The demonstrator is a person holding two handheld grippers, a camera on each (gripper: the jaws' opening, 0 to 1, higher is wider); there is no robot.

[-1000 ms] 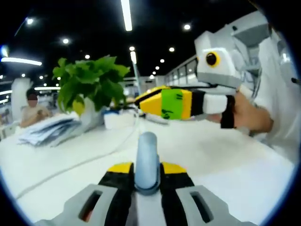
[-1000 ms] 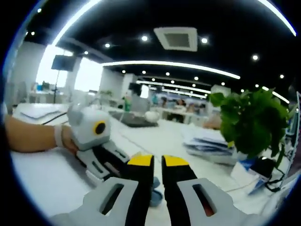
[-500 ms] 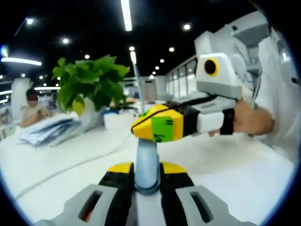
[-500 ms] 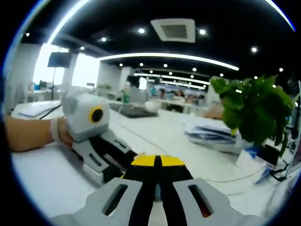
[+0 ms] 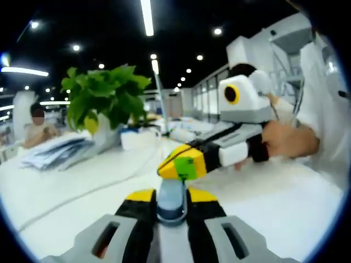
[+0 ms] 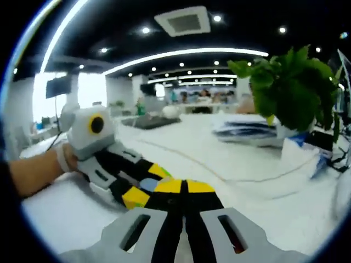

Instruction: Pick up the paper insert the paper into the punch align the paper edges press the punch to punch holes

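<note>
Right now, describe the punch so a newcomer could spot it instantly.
On the white desk, in front of the leafy plant, look where the two grippers meet. The punch is the pale blue rounded piece clamped between the left gripper's yellow-tipped jaws, with the right gripper pressing on top. Its pale blue stands out from the yellow, black and grey around it.

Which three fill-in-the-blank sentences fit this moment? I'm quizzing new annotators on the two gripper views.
1. The left gripper is shut on the pale ____ punch lever.
2. The right gripper presses on the lever's top with its jaws ____.
3. The potted plant has ____ leaves.
4. The stack of papers lies beside the ____.

Missing words: blue; shut; green; plant
</note>
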